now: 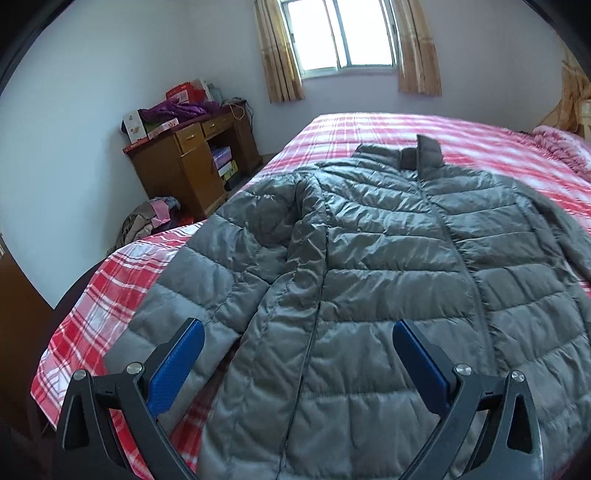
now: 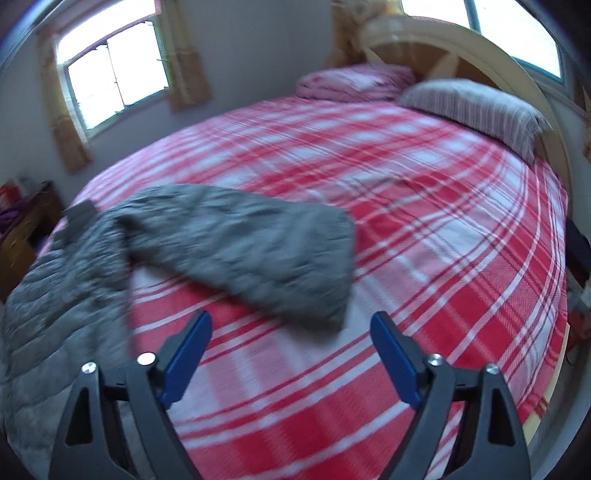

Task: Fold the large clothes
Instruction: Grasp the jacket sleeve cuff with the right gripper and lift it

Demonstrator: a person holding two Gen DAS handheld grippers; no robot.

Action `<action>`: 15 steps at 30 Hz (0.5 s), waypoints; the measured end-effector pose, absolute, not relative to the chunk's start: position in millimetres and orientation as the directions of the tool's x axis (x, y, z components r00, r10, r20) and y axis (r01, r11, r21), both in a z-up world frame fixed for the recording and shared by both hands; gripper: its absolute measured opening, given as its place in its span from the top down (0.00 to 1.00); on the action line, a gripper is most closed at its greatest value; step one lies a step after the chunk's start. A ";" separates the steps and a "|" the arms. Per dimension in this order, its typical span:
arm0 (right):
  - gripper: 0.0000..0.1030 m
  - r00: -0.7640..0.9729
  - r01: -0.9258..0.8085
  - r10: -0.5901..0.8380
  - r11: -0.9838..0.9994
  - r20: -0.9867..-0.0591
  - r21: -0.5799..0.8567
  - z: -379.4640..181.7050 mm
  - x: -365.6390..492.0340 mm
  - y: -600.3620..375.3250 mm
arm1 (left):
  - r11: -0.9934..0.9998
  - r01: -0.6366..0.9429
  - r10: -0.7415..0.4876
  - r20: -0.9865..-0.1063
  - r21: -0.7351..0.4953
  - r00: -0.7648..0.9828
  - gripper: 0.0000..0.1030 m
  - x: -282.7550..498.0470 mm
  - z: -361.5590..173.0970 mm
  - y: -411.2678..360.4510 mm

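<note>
Flat on the bed (image 1: 354, 125), a grey quilted jacket (image 1: 369, 258) is seen spread front side up, its zip closed along the middle and its collar (image 1: 421, 153) pointing toward the far side under the window (image 1: 343, 33). One sleeve (image 1: 236, 266) is laid down along the jacket's side toward the near edge of the bed in the left wrist view. The other sleeve (image 2: 258, 251) is stretched out sideways across the red and white checked sheet (image 2: 424, 206) in the right wrist view, which is blurred. The left gripper (image 1: 298, 341) is held above the lower part of the jacket with its blue fingers (image 1: 177, 365) spread wide apart; nothing is gripped between them, and the padded cloth is seen beyond the gap. The right gripper (image 2: 291, 330) is held over the sheet just short of the cuff end of the outstretched sleeve, its fingers (image 2: 397, 363) likewise parted and released, with only the sheet and the sleeve's tip seen past the gap. A striped pillow (image 2: 476, 110) and a folded pink blanket (image 2: 351, 81) are placed at the head of the bed against a pale curved headboard (image 2: 498, 62). A wooden desk (image 1: 192, 158) is set against the wall beside the bed, with purple cloth (image 1: 173, 110) and boxes piled on its worktop, and a heap of clothes (image 1: 151, 218) is left on the floor next to it. Tan curtains (image 1: 280, 55) are hung at both sides of the window.
</note>
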State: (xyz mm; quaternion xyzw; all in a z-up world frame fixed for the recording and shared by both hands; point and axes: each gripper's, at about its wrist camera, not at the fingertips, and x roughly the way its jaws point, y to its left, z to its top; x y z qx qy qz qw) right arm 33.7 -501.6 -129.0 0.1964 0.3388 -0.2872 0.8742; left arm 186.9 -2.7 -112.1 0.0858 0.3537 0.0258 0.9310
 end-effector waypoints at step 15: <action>0.79 0.578 0.641 -0.339 0.752 -0.742 0.156 -160.3 72.0 -555.2 | 0.974 -0.002 0.170 -0.723 0.227 0.669 0.01 235.6 -167.9 -19.8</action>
